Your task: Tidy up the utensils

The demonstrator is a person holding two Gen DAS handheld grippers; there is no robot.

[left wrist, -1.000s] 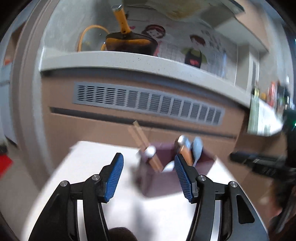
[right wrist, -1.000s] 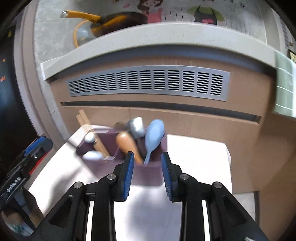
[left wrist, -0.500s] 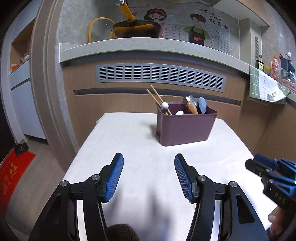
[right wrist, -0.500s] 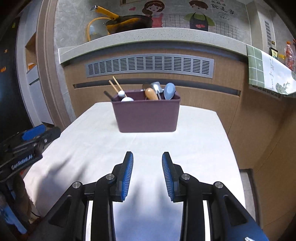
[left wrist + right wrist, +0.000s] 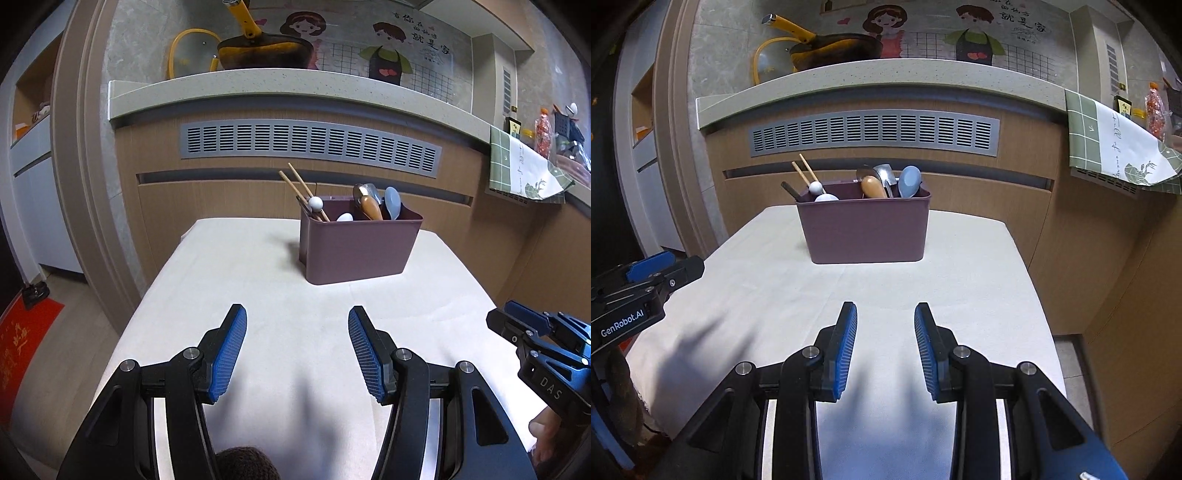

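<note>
A purple utensil holder [image 5: 358,247] [image 5: 864,229] stands upright at the far end of the white-clothed table [image 5: 258,280]. In its left part lean wooden chopsticks [image 5: 299,188] [image 5: 805,170] and white-tipped pieces. Its right part holds a wooden-handled utensil [image 5: 369,206], a metal spoon [image 5: 884,173] and a blue spoon [image 5: 392,201] [image 5: 909,181]. My left gripper [image 5: 296,317] hangs open over the near cloth, well short of the holder, with nothing between its pads. My right gripper [image 5: 885,314] is open and narrower, also empty. Each gripper shows at the edge of the other's view [image 5: 517,328] [image 5: 665,269].
Behind the table runs a wooden cabinet front with a grey vent [image 5: 310,142] under a stone ledge with a yellow-handled pan [image 5: 262,55]. A green checked towel [image 5: 1115,147] hangs at the right. A red mat [image 5: 22,343] lies on the floor at the left.
Both grippers have drawn back from the holder, which was close and blurred a second ago and now stands far off. The right gripper's jaws have widened a little. Little differs from half a second ago.
</note>
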